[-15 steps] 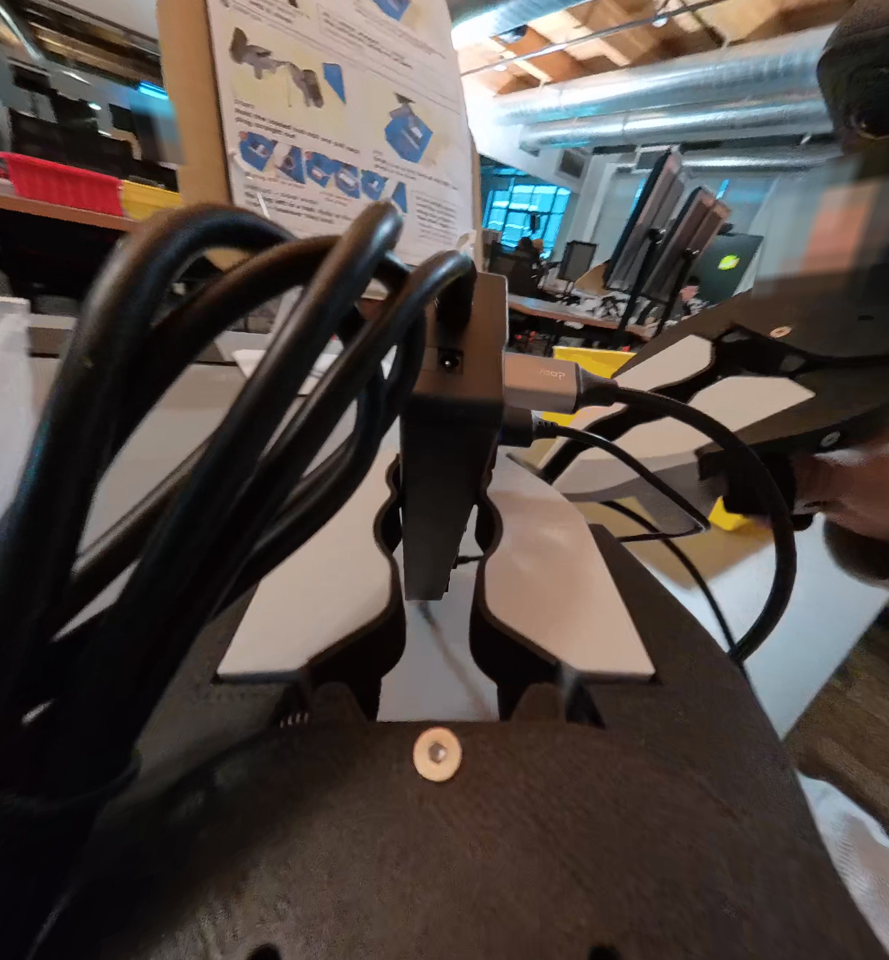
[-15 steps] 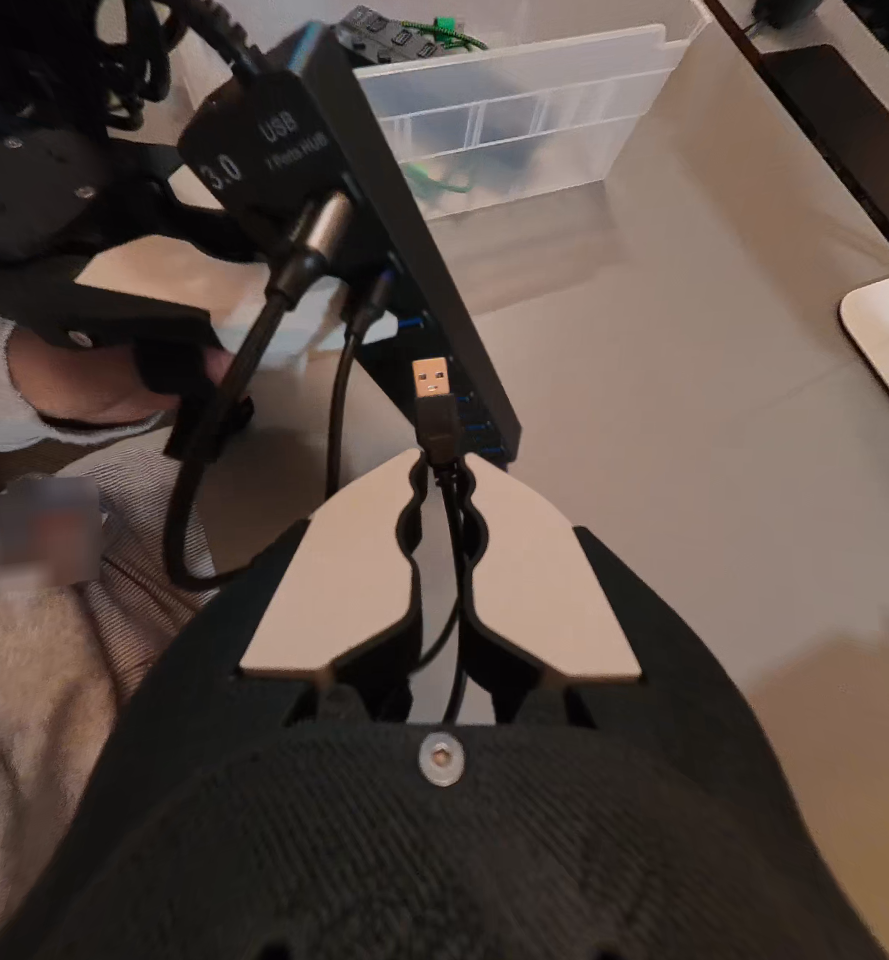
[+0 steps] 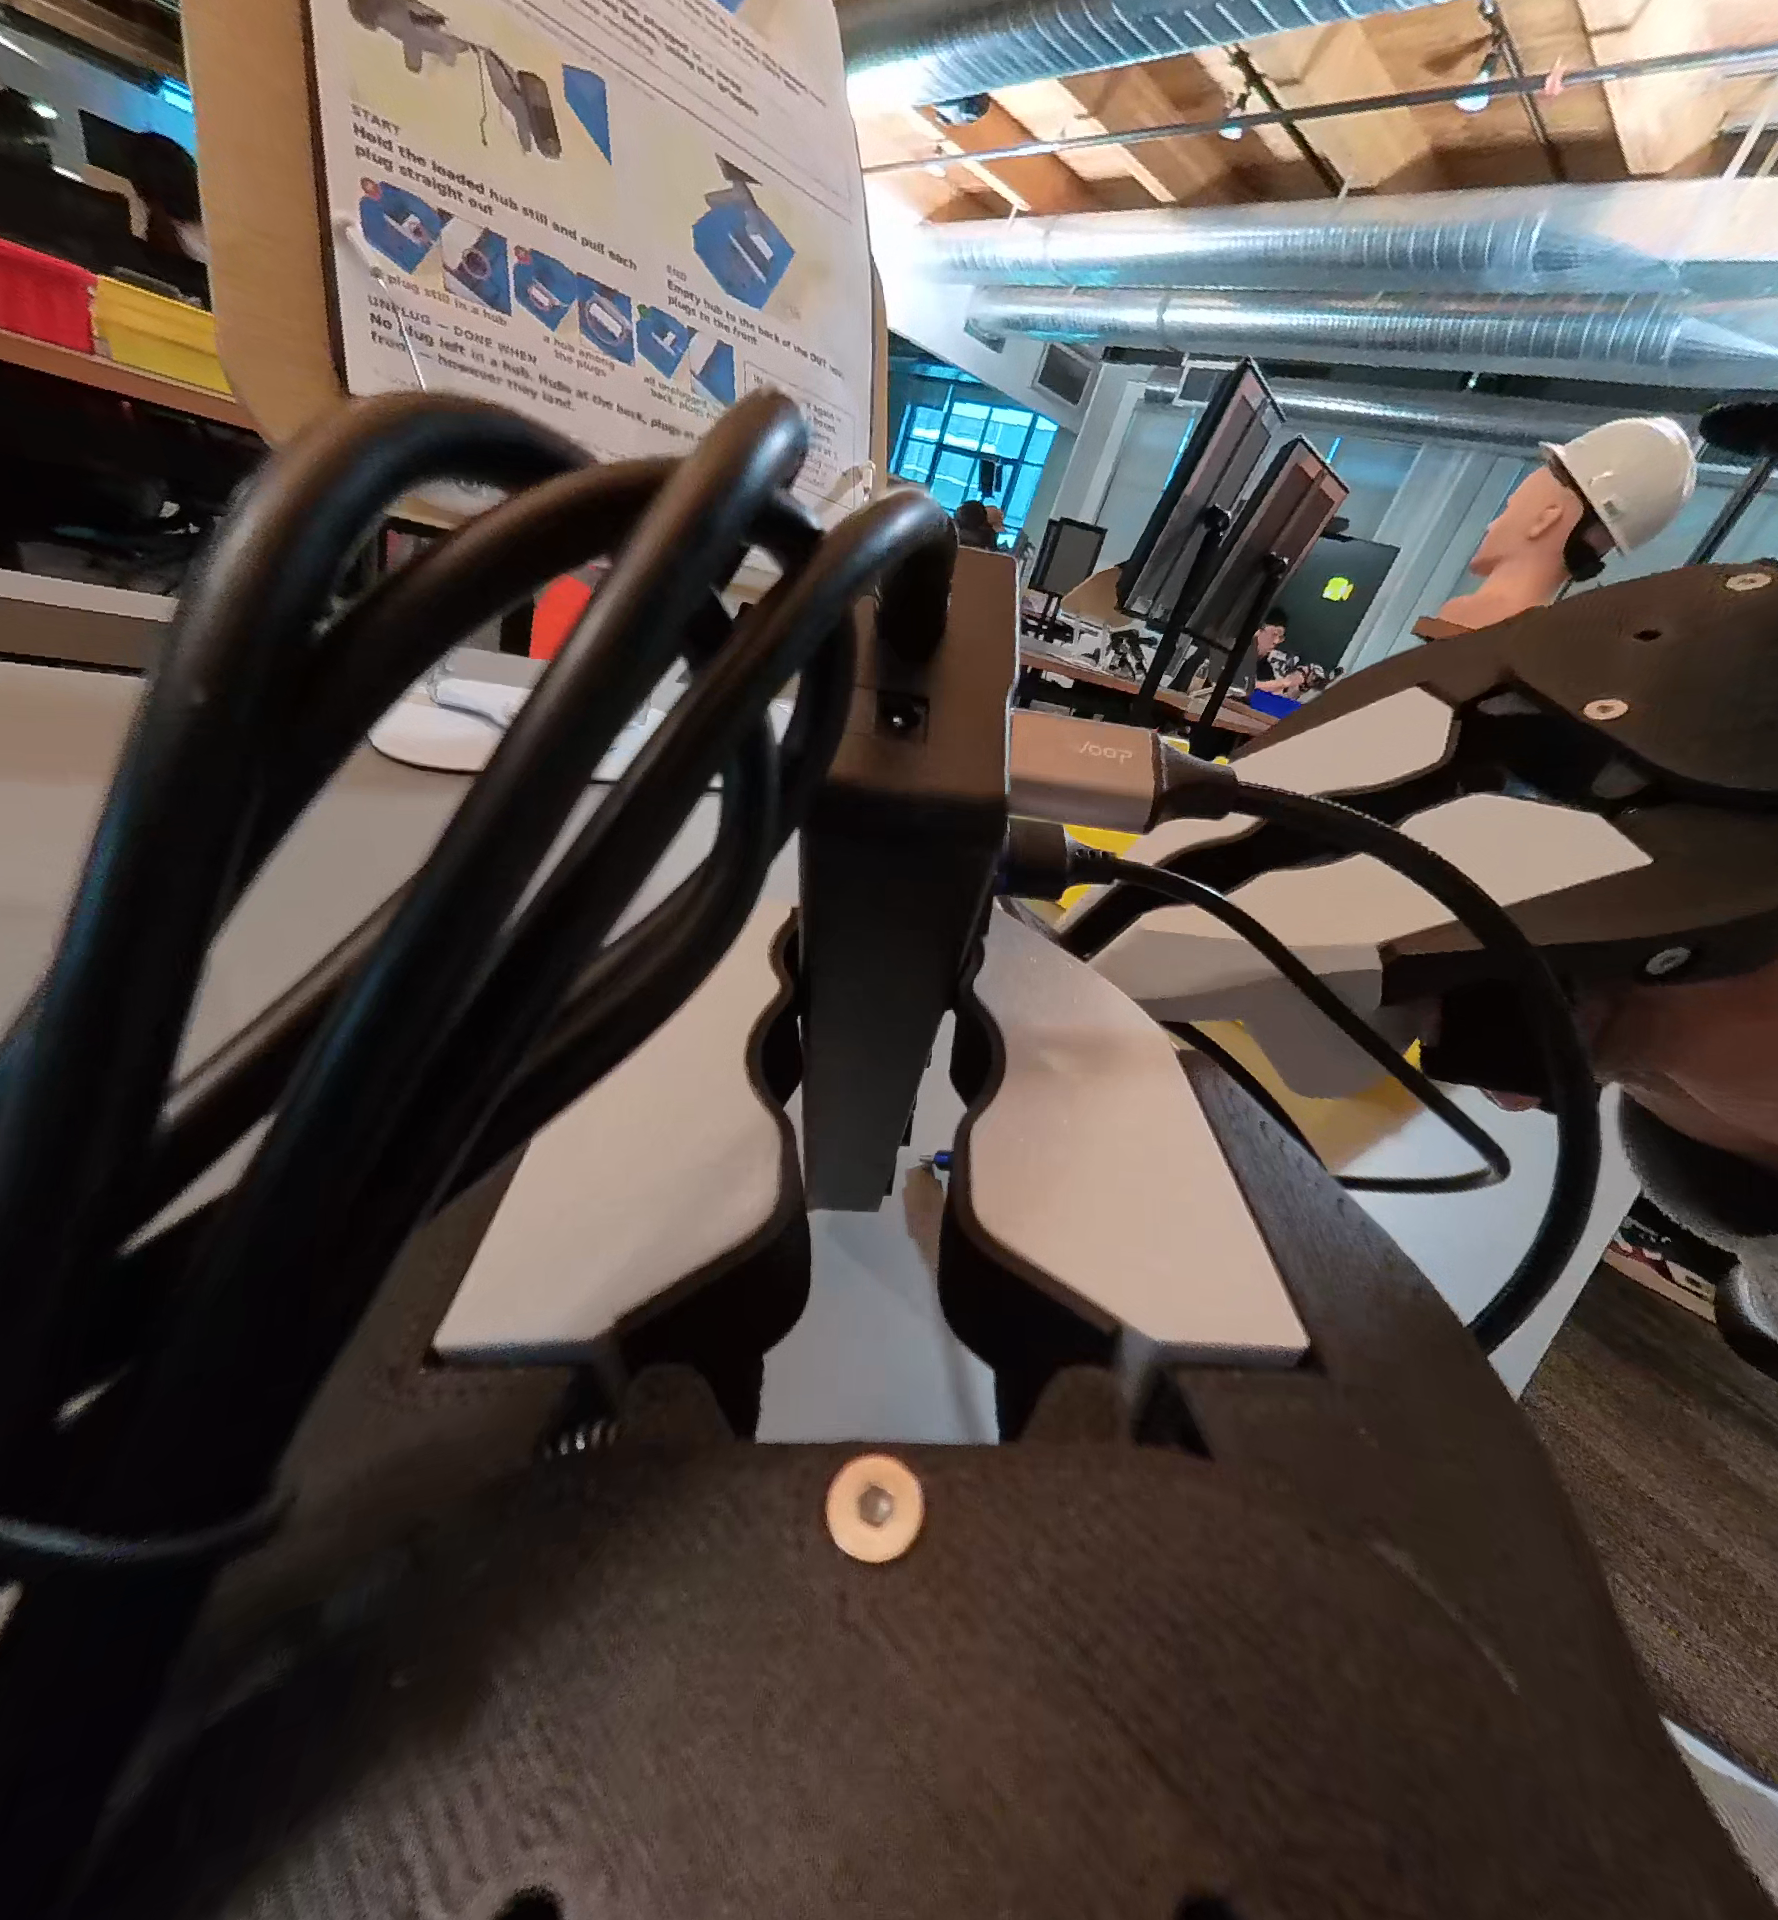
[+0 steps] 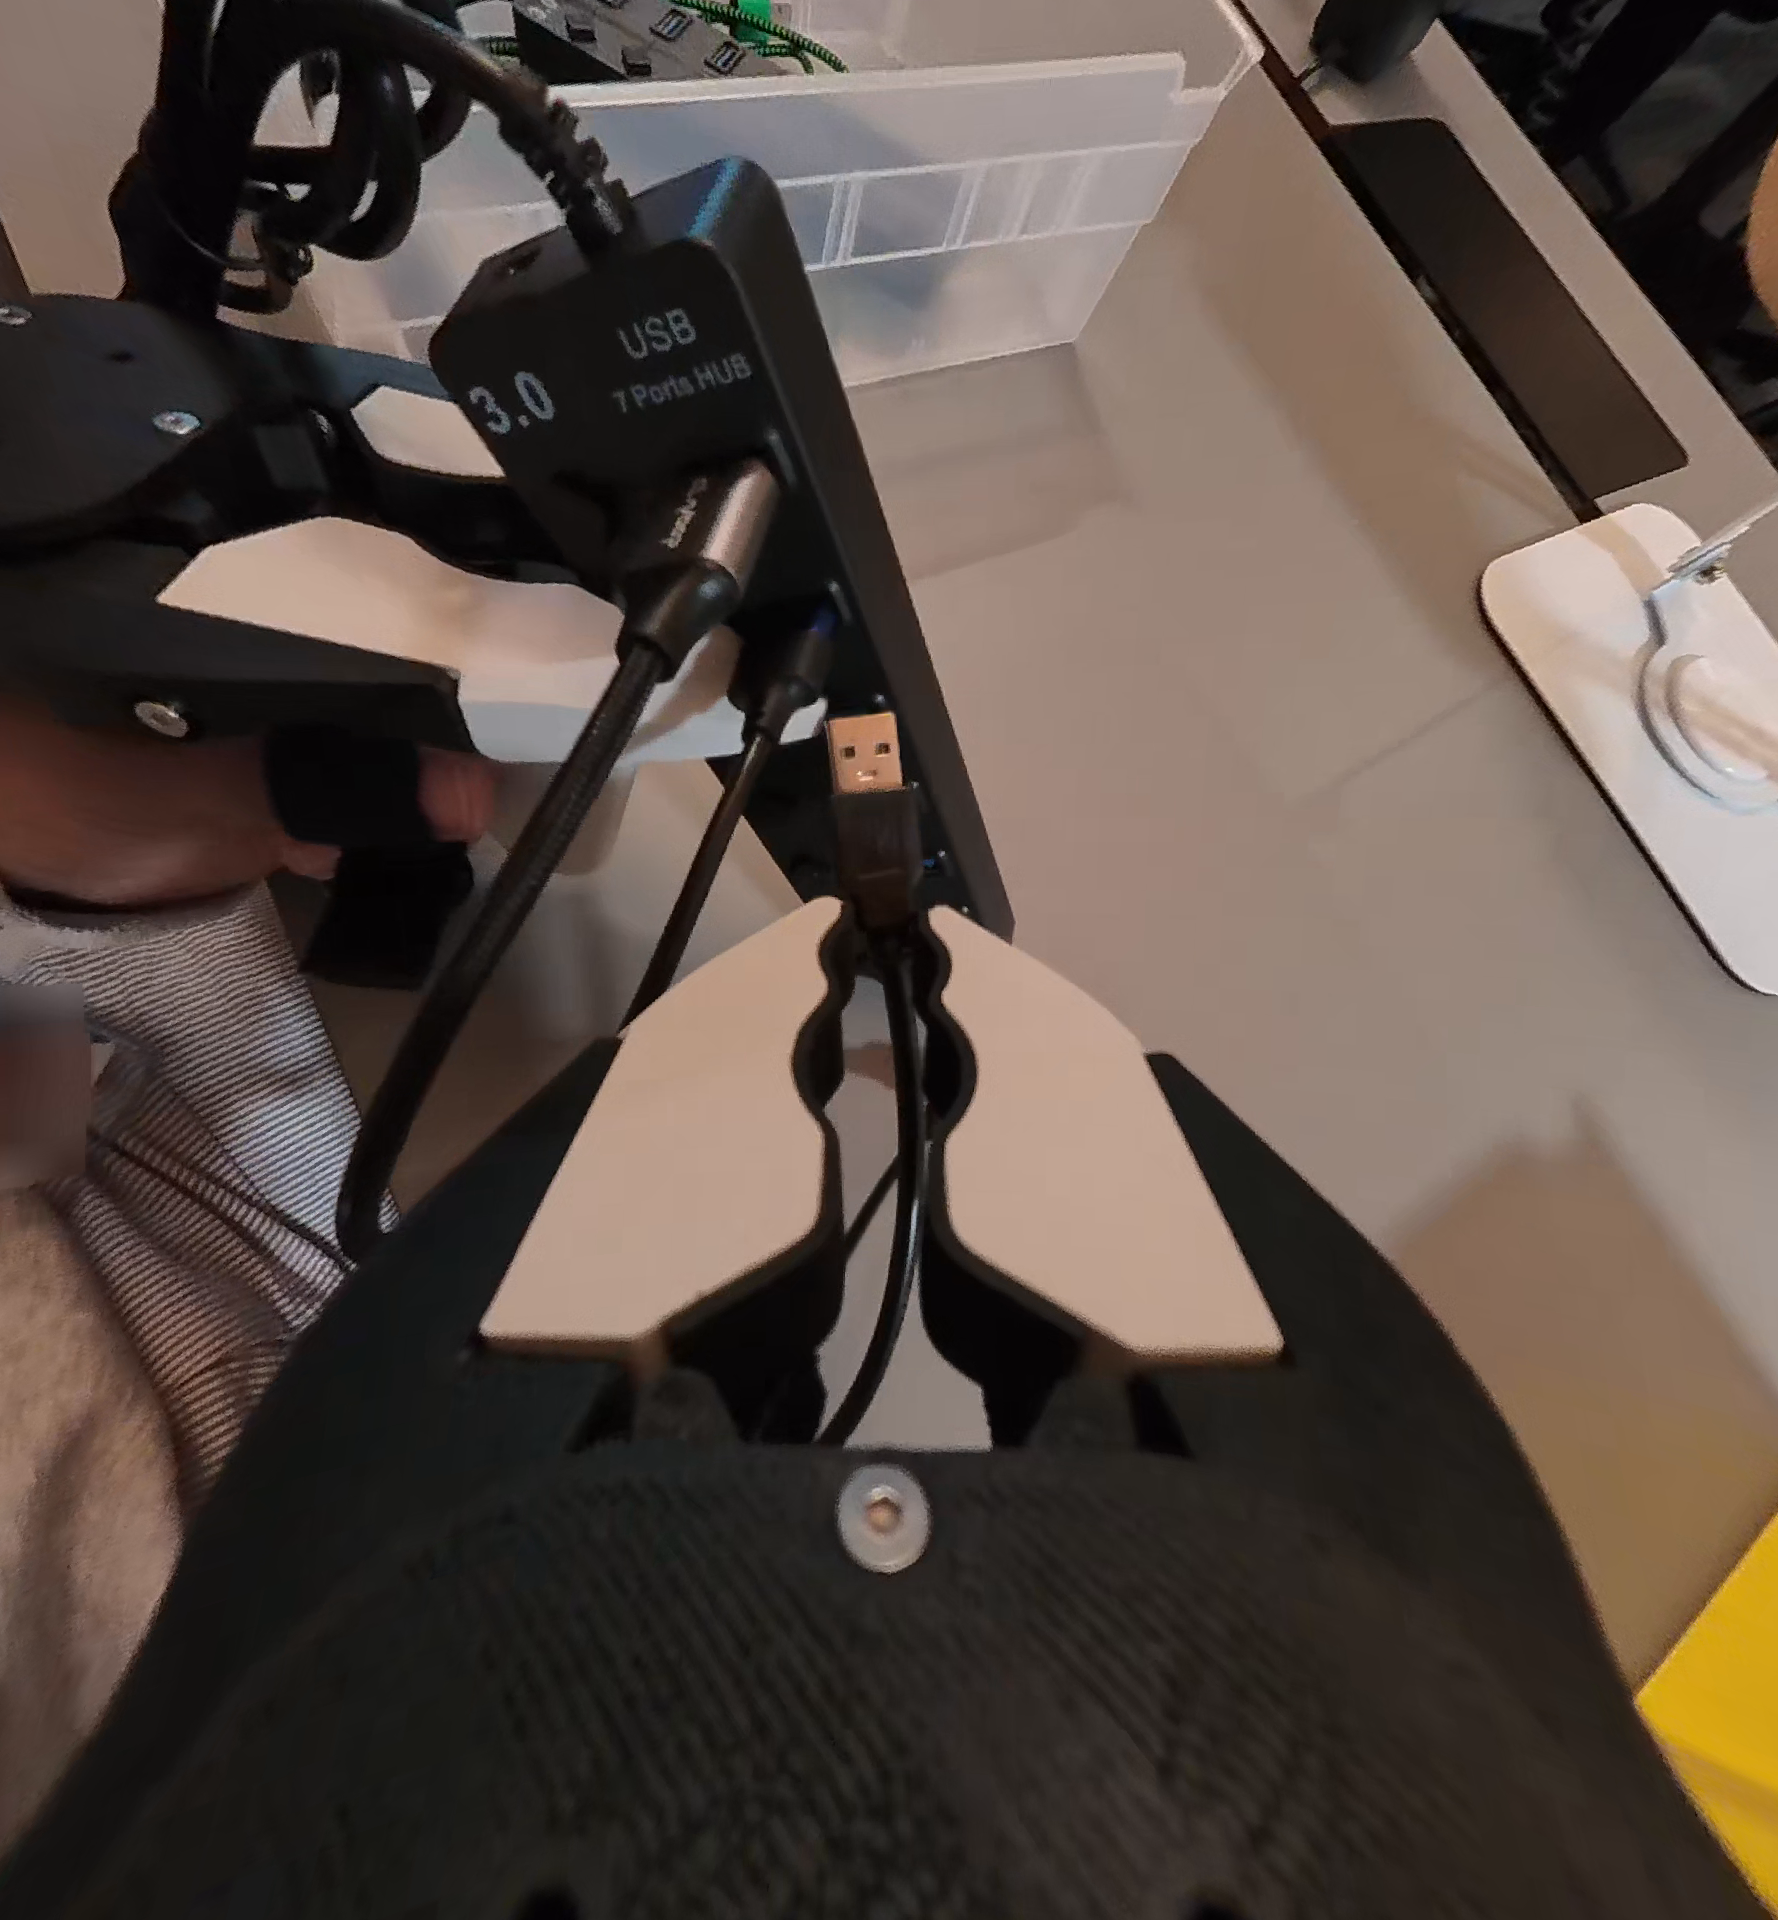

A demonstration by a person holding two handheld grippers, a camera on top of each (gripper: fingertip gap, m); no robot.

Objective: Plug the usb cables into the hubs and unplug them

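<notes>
USB hub (image 4: 760, 499), black and long, is clamped upright above the table (image 4: 1228, 779) by the left gripper (image 3: 880, 997). A loose black USB plug (image 4: 869, 800) is pinched at the tips of the right gripper (image 4: 880, 920), pointed forward beside the hub's port row. The lower ports are hidden behind that plug.

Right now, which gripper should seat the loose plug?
Right. The right gripper already pinches the loose USB plug beside the hub, while the left gripper is occupied clamping it.
</notes>
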